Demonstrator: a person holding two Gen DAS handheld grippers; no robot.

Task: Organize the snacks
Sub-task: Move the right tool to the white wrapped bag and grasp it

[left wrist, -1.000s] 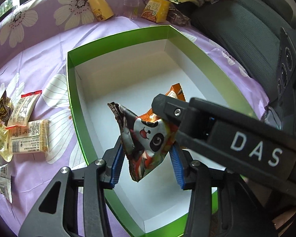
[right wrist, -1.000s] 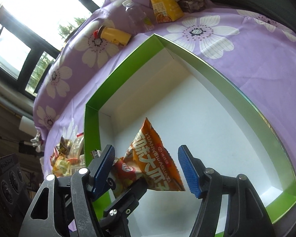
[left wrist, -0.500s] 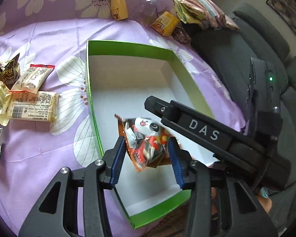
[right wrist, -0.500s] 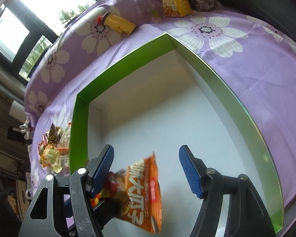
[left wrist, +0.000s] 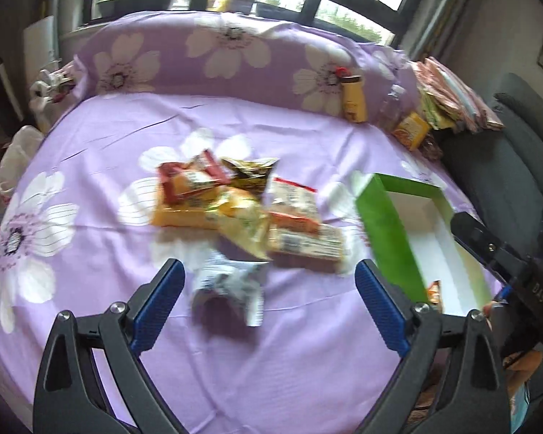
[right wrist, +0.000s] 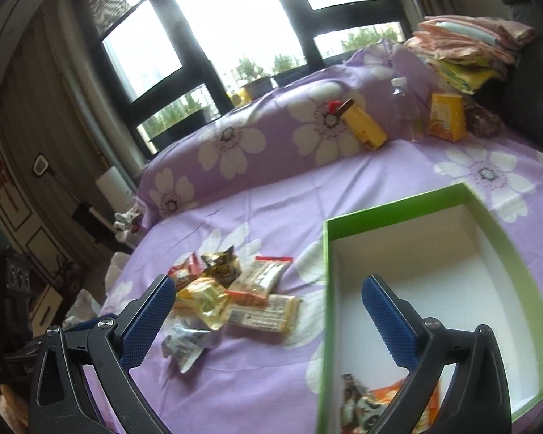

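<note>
My left gripper (left wrist: 268,289) hangs over the purple flowered bedspread (left wrist: 90,152), its jaws opening wide with nothing held; a crumpled silver packet (left wrist: 231,282) lies on the cloth below the gap. Just beyond is a blurred pile of snack packets (left wrist: 242,209). The green box (left wrist: 387,231) stands to its right. My right gripper (right wrist: 268,300) is also opening and empty, over the box's left wall (right wrist: 325,289). A panda bag and an orange bag (right wrist: 376,405) lie in the box's near corner. The snack pile (right wrist: 235,289) lies to the left of the box.
Along the pillow at the back stand a yellow bottle (left wrist: 353,99), a clear bottle (left wrist: 391,105) and an orange carton (left wrist: 412,132). Folded cloths (left wrist: 452,97) are stacked on a dark sofa (left wrist: 506,166) at the right. Windows are behind.
Both grippers have opened wide and let go of the snack bags, which now lie in the box. Both have risen and swung left, towards the pile on the bedspread.
</note>
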